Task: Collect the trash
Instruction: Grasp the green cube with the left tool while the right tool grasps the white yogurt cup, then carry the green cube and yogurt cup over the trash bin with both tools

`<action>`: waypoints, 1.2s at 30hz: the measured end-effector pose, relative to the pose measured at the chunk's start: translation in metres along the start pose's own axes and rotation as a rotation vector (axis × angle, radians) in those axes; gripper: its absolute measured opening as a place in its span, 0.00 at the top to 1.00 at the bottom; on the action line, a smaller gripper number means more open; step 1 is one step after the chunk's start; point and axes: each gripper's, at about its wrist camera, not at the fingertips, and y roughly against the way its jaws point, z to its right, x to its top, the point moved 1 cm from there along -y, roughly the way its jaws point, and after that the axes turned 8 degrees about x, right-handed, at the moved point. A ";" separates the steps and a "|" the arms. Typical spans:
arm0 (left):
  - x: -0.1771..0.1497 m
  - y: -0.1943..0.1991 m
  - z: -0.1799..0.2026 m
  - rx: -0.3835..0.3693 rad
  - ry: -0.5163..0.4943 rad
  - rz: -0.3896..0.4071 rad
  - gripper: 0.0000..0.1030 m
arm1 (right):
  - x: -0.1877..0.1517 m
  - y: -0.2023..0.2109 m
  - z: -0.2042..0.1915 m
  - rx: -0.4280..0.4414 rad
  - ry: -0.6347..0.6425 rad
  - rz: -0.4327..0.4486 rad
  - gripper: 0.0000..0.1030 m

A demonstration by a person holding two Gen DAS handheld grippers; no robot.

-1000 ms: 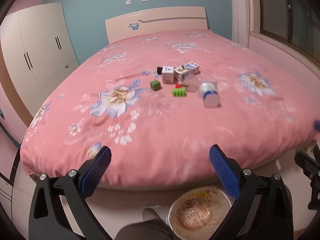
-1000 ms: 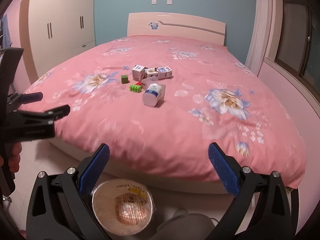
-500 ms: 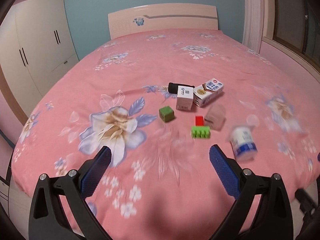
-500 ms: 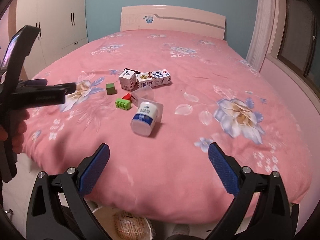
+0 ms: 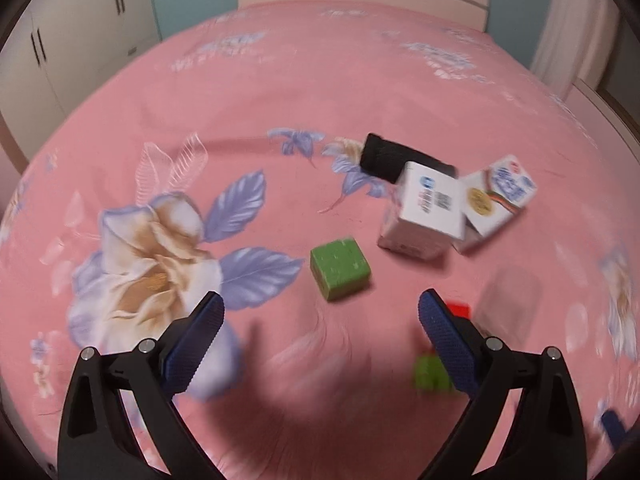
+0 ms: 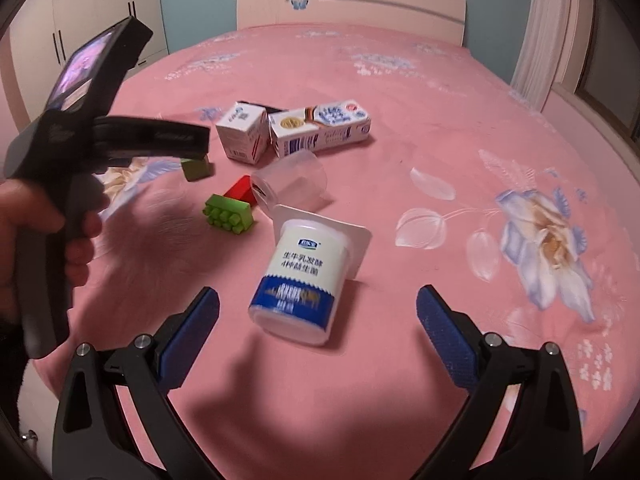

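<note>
Presently, itemised for you: pink floral bedspread [image 6: 460, 140], soft and rumpled, so the litter lies tipped; headboard [image 6: 352, 4] and wardrobe [image 5: 60, 40] beyond. Milk carton [image 6: 320, 128], small box [image 6: 242, 132], clear cup [image 6: 294, 182] and yogurt cup [image 6: 302, 280] all lie on it. Your right gripper [image 6: 318, 316] frames the yogurt cup, jaws wide, empty. Your left gripper [image 5: 320, 328] gapes empty near the green cube [image 5: 340, 268].
</note>
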 end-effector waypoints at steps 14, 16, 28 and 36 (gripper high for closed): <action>0.018 -0.060 0.012 -0.029 0.009 -0.065 0.64 | 0.006 -0.055 0.007 0.123 -0.043 -0.089 0.54; 0.017 -0.058 0.010 -0.052 0.001 -0.066 0.66 | 0.006 -0.053 0.007 0.130 -0.038 -0.088 0.54; -0.029 0.028 -0.004 -0.085 -0.146 -0.039 0.69 | -0.001 0.007 0.018 0.098 -0.003 -0.034 0.54; -0.093 0.142 -0.012 -0.123 -0.260 0.077 0.69 | -0.025 0.078 0.004 0.130 0.056 0.014 0.54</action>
